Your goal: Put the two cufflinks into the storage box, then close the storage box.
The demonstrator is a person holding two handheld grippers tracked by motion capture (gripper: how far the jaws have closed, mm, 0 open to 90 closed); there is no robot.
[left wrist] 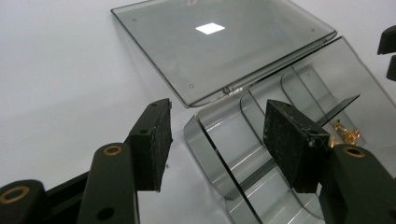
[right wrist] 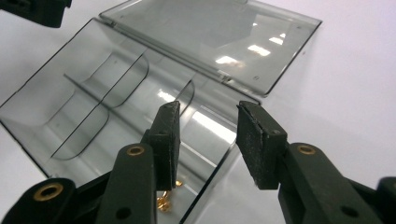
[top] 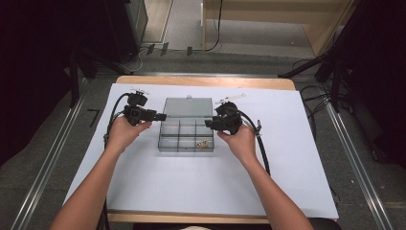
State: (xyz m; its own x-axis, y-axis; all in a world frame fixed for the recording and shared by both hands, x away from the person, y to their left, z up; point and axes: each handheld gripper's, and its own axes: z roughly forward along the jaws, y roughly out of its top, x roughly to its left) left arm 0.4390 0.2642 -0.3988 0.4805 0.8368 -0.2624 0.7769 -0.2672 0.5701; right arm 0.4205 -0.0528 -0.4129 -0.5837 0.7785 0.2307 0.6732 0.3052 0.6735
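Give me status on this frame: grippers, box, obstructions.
Left gripper open, straddling the box's left wall. Right gripper open over its right wall. Clear compartment box lid-open, brass bits inside. Nothing in the way.

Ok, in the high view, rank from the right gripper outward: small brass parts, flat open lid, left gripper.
1. Small brass parts, in the clear plastic box's front right compartment, just left of the right gripper.
2. Flat open smoky lid, behind the box.
3. Left gripper, across the box.

High view: fixed overhead, facing forward and down, far. Left gripper view: close, along its own jaws toward the compartment box (left wrist: 261, 154). Right gripper view: close, from the opposite side. Shared: box, open lid (right wrist: 219, 42).
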